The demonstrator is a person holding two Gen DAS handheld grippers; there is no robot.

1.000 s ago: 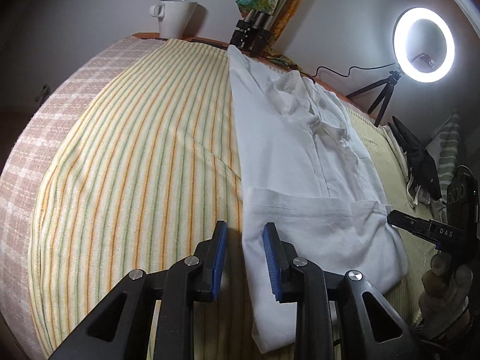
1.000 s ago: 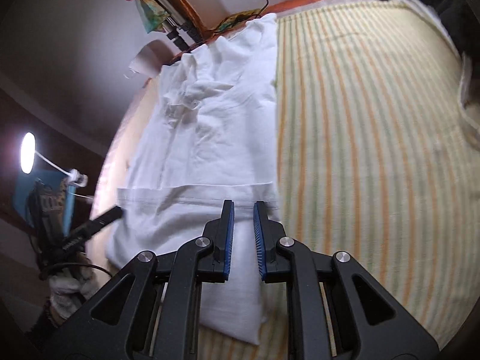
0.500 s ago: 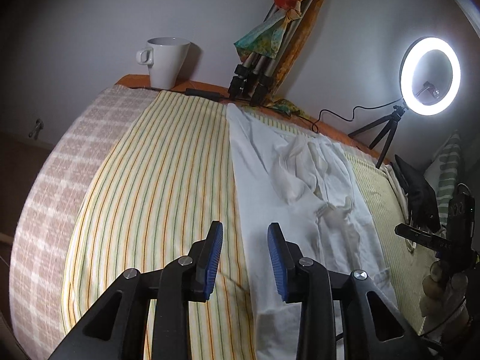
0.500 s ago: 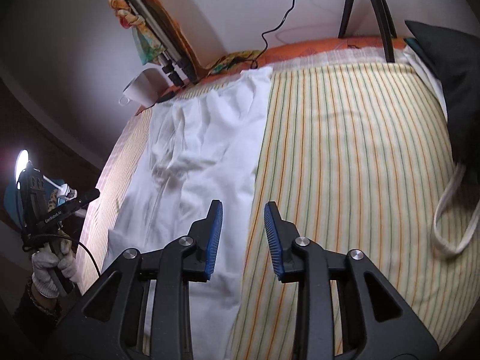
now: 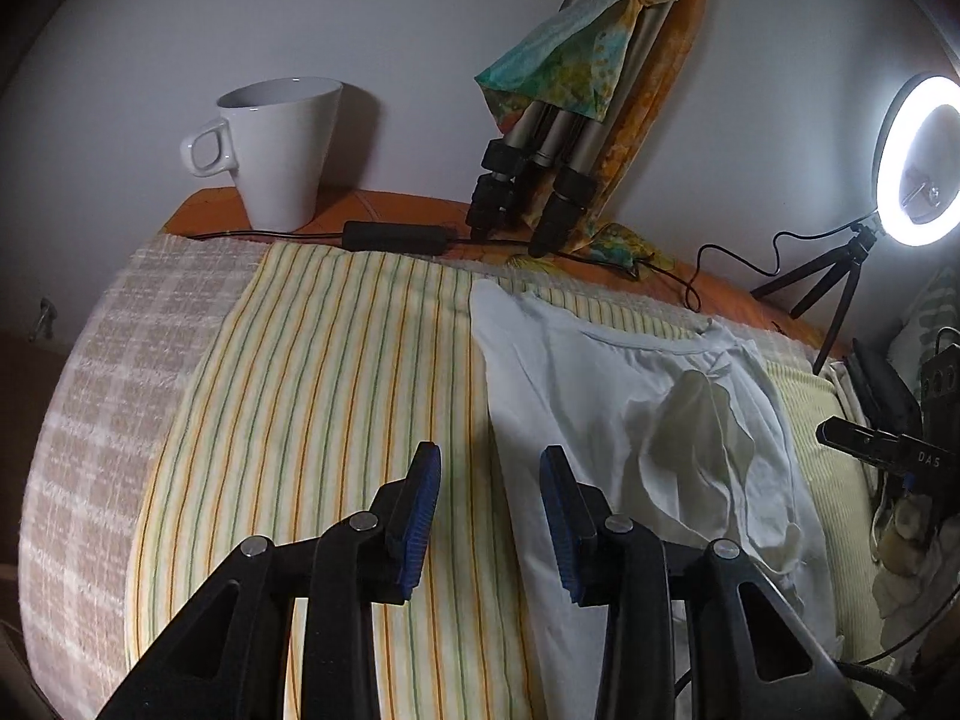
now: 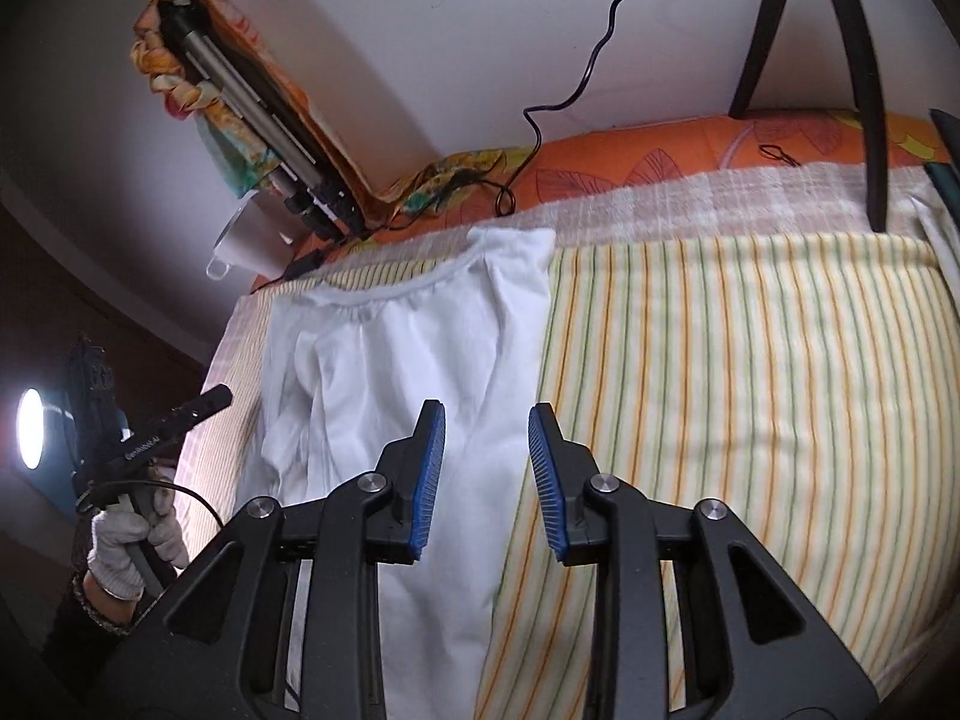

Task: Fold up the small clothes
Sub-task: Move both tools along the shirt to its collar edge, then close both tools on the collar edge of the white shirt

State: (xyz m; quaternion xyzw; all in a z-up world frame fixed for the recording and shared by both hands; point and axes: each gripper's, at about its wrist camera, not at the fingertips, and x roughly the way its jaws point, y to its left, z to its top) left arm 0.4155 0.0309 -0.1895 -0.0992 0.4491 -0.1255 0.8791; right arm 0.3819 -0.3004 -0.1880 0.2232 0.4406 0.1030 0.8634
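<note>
Here we are over the bed, spread with a yellow cloth striped in green and orange, and the white garment lies along it as a long folded strip, its neckline end up at twelve o'clock near the far edge and its rumpled sleeve fabric bunched toward three o'clock in the left wrist view. The left gripper hangs above the garment's left edge: its jaws have just been opening, they stand apart now, and nothing is pinched between the blue pads, only striped cloth and the garment's edge showing below. Over in the right wrist view, the right gripper sits above the garment's right edge, jaws likewise parted after just opening, blue pads bare, the white fabric under the left pad and the striped cloth under the right. At nine o'clock in that view a gloved hand grips the handle of the other gripper. Beyond the bed's far edge, at eleven o'clock from the left wrist, a white mug stands upright on the orange ledge, and a folded tripod wrapped in a colourful scarf leans against the wall at one o'clock. A lit ring light on a small stand glows at two o'clock, its cable trailing along the ledge.
</note>
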